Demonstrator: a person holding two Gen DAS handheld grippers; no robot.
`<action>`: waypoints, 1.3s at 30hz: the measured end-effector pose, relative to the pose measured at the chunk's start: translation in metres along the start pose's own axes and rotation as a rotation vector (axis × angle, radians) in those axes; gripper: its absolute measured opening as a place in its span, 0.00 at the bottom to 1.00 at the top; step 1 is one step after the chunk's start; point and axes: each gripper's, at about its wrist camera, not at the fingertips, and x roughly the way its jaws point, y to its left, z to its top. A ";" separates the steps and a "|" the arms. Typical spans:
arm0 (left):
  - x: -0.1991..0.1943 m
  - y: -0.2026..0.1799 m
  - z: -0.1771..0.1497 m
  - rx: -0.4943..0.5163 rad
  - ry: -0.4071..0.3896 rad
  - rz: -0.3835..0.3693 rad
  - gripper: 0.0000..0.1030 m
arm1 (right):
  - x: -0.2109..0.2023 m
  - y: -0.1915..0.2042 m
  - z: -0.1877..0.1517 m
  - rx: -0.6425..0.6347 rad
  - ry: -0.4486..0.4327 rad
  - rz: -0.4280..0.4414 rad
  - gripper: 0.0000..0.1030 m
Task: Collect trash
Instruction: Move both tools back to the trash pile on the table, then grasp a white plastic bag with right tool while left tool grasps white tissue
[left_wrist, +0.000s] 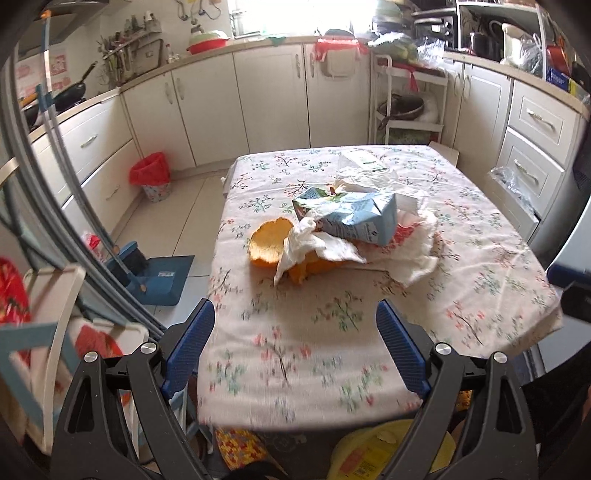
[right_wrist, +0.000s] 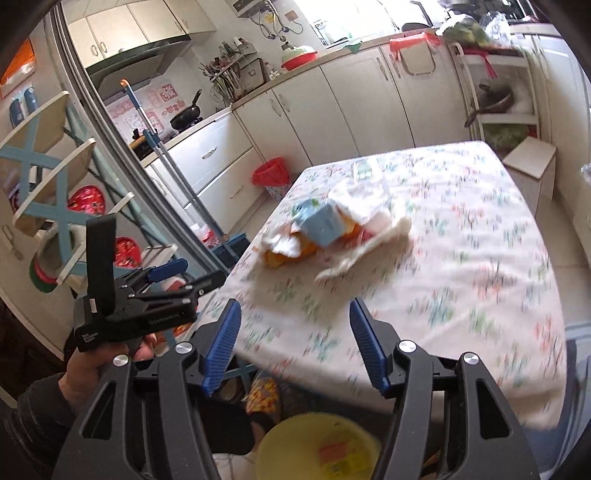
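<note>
A heap of trash lies mid-table on the floral tablecloth (left_wrist: 295, 350): a crushed light-blue carton (left_wrist: 351, 216), orange peel (left_wrist: 267, 245), crumpled white tissues (left_wrist: 317, 247) and a clear plastic wrapper (left_wrist: 364, 164). My left gripper (left_wrist: 295, 314) is open and empty, above the near table edge, short of the heap. My right gripper (right_wrist: 293, 314) is open and empty, also over the near edge; its view is blurred and shows the carton (right_wrist: 321, 223), peel (right_wrist: 280, 256) and tissues (right_wrist: 365, 218). The left gripper (right_wrist: 177, 278) shows at left, held in a hand.
A small bin with a red liner (left_wrist: 151, 175) stands on the floor by the cabinets, left of the table; it shows too in the right wrist view (right_wrist: 273, 177). A blue dustpan and brush (left_wrist: 155, 271) lie near. A yellow tub (right_wrist: 317, 446) sits below the table's near edge.
</note>
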 end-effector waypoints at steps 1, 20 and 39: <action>0.007 -0.001 0.004 0.010 0.006 0.000 0.83 | 0.004 -0.001 0.006 -0.009 0.002 -0.005 0.59; 0.110 -0.005 0.051 0.096 0.120 -0.075 0.17 | 0.115 -0.030 0.076 -0.216 0.114 -0.220 0.62; 0.054 0.033 0.070 -0.093 -0.027 -0.166 0.11 | 0.133 -0.049 0.096 -0.060 0.122 -0.095 0.04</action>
